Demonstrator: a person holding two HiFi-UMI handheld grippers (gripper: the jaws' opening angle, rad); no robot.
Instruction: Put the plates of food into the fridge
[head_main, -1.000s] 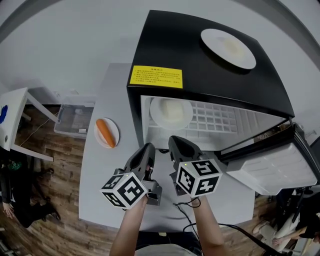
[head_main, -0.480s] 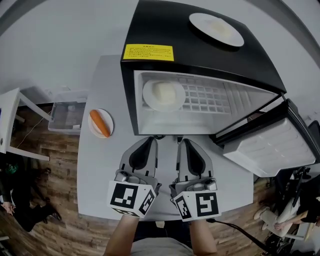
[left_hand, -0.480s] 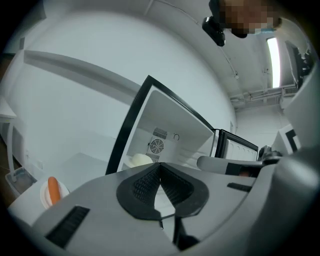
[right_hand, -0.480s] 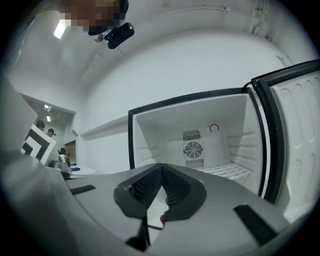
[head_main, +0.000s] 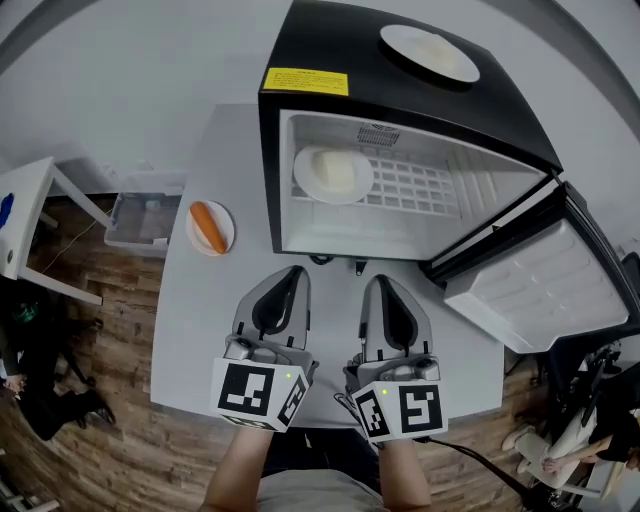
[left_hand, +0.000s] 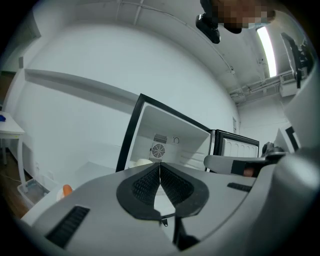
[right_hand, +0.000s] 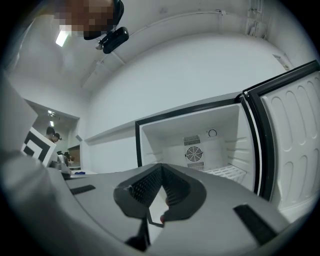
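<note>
Fridge (head_main: 330, 45) door (head_main: 540, 290) open. One plate of food (head_main: 333, 174) sits on the shelf inside, left side: that one is done. Left to do: second plate (head_main: 430, 52) on the fridge's top, and carrot plate (head_main: 210, 228) on the tabletop (head_main: 200, 330) just left of the fridge.

Left tool (head_main: 288, 275) and right tool (head_main: 378, 285): jaws together on both, nothing held.

Against a second ago: both tools were at the fridge mouth, near the shelved plate. They now sit drawn back, side by side over the tabletop's front.
</note>
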